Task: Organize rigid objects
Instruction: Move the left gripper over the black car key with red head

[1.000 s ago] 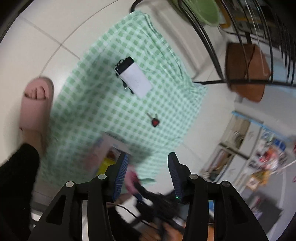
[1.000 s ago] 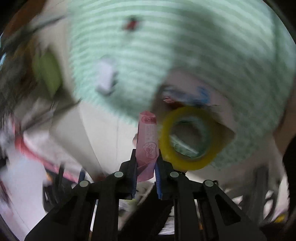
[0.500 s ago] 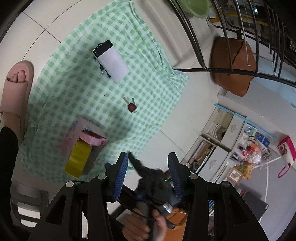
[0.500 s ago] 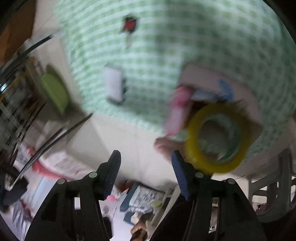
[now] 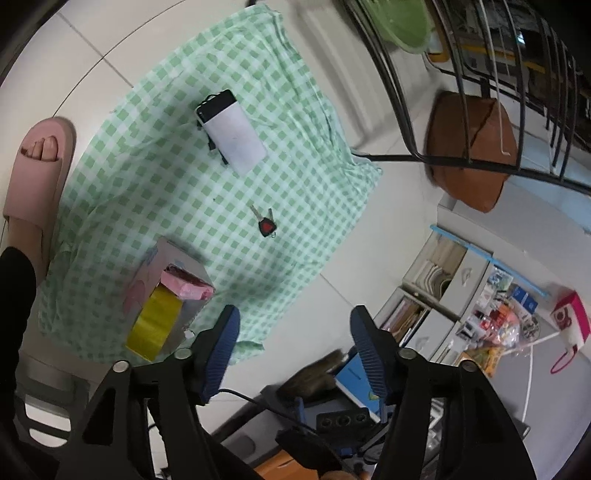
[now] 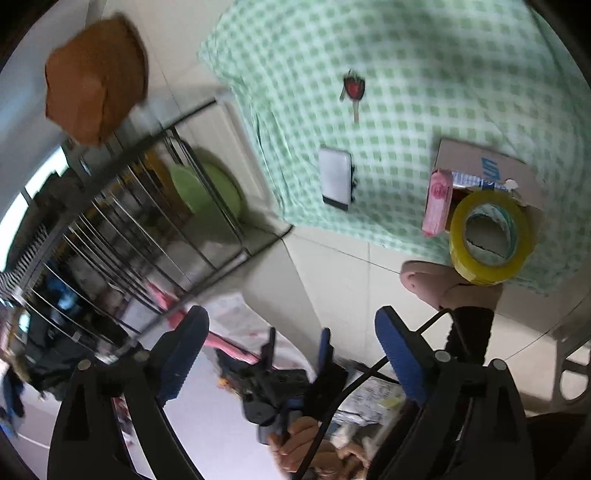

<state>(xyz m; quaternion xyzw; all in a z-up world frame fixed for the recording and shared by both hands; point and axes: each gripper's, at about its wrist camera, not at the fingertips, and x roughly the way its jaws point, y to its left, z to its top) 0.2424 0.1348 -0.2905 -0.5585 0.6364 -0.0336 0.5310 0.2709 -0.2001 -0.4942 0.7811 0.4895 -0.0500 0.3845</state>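
Note:
A small cardboard box (image 5: 147,266) stands on a green checked cloth (image 5: 155,184) on the floor. A yellow tape roll (image 5: 153,323) and a pink packet (image 5: 186,284) sit in it. The box (image 6: 487,164), roll (image 6: 489,236) and packet (image 6: 437,201) also show in the right wrist view. A white power bank (image 5: 234,134) and a key with a red-and-black head (image 5: 266,223) lie loose on the cloth; the right wrist view shows the power bank (image 6: 335,177) and the key (image 6: 354,88) too. My left gripper (image 5: 293,332) and right gripper (image 6: 291,332) are open, empty and well above the cloth.
A foot in a pink slipper (image 5: 35,173) stands at the cloth's left edge. A black wire rack (image 5: 461,92) with a green bowl (image 5: 400,20) and a brown bag (image 5: 469,147) stands beside the cloth. Shelves with clutter (image 5: 461,306) are at the right.
My right gripper let go of the pink packet, which now stands in the box beside the tape roll. Both grippers opened wide and drew back from the cloth.

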